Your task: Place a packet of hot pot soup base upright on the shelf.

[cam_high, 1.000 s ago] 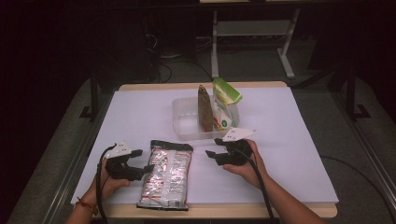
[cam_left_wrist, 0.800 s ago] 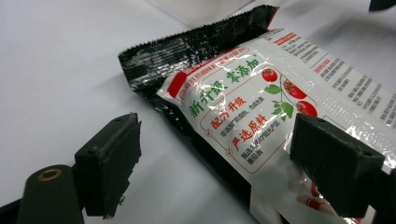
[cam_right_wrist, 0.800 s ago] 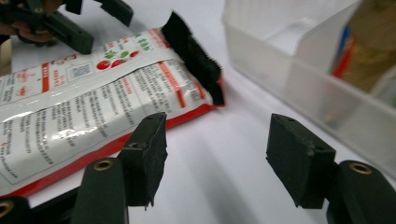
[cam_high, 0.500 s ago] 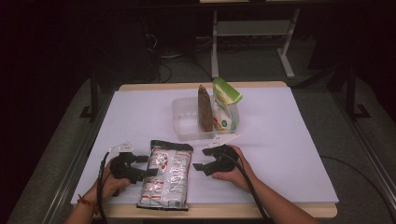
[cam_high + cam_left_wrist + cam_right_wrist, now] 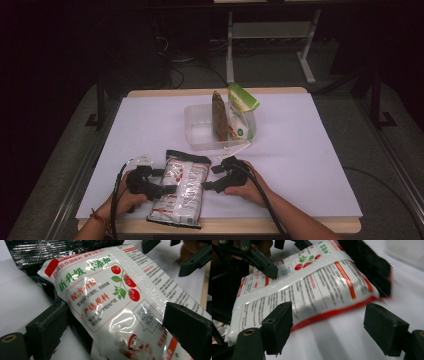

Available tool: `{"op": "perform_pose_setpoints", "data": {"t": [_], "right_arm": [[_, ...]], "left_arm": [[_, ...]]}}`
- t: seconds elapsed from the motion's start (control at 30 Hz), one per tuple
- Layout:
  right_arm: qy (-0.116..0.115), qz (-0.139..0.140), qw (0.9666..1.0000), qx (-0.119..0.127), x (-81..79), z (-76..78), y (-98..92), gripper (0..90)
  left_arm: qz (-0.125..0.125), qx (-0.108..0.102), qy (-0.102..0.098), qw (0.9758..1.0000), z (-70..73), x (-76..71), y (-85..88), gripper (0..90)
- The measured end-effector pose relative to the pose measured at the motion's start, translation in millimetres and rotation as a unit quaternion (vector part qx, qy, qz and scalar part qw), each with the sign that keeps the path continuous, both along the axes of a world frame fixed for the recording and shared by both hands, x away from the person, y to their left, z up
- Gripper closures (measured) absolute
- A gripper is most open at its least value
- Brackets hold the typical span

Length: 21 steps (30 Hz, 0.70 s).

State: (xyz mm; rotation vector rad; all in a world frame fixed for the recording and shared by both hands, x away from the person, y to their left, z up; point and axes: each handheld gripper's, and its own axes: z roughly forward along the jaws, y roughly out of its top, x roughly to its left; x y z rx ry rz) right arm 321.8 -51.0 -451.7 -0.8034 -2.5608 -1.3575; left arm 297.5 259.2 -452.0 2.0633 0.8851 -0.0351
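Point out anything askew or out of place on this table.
The packets in the clear container stand tilted, and the green-topped one pokes out above its rim. The white tomato-printed bag lies flat near the front edge, slightly skewed. Nothing looks spilled or torn.

The high view is dim around its borders: the room beyond the desk (image 5: pixel 300 150) sinks into near-black, while the white desk top is evenly lit from above, with soft, short shadows. In the left gripper view, glare streaks the glossy packet (image 5: pixel 120 302) toward 12 o'clock and at its centre; print stays sharp mid-frame, and the near black fingers (image 5: pixel 190 332) are slightly soft. The right gripper view is blurred, most at 1 o'clock, with the near fingers (image 5: pixel 384 330) soft too.
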Motion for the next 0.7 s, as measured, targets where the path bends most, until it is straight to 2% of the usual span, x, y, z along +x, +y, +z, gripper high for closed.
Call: {"op": "perform_pose_setpoints", "data": {"t": [0.17, 0.2, 0.23, 0.33, 0.43, 0.6, 0.67, 0.7], "right_arm": [[0.015, 0.000, 0.9999, -0.002, 2.1, -3.9, 5.2, 20.2], [0.024, -0.010, 0.9997, -0.004, 4.5, -5.3, 4.5, 18.0], [0.026, -0.017, 0.9995, -0.002, 6.7, -5.5, 3.3, 19.8], [0.021, -0.039, 0.9989, -0.012, 11.6, -4.4, -0.8, 20.6], [0.036, -0.043, 0.9984, 0.000, 20.0, -5.4, -4.9, 20.9], [0.023, -0.052, 0.9984, -0.004, 23.7, -5.8, -4.6, 17.8], [0.017, -0.062, 0.9979, -0.008, 24.5, -5.8, -5.6, 19.9], [0.028, -0.072, 0.9970, 0.000, 28.0, -6.4, -9.7, 24.5]], "left_arm": [[-0.011, 0.000, 0.002, 0.9999, 0.6, -1.7, -0.4, 7.8], [-0.012, -0.003, 0.003, 0.9999, 0.9, -2.3, 1.2, 9.8], [-0.012, -0.003, 0.003, 0.9999, 0.7, -2.5, 1.4, 10.1], [-0.012, -0.002, 0.001, 0.9999, 0.7, -2.8, 1.0, 10.1], [-0.015, -0.003, -0.001, 0.9999, 0.2, -2.9, -0.7, 10.1], [-0.015, -0.004, -0.004, 0.9999, -0.3, -3.6, -1.1, 10.2], [-0.015, -0.005, -0.004, 0.9999, -0.3, -3.7, -1.2, 10.1], [-0.016, -0.004, -0.006, 0.9998, -0.5, -3.8, -1.4, 10.1]]}}
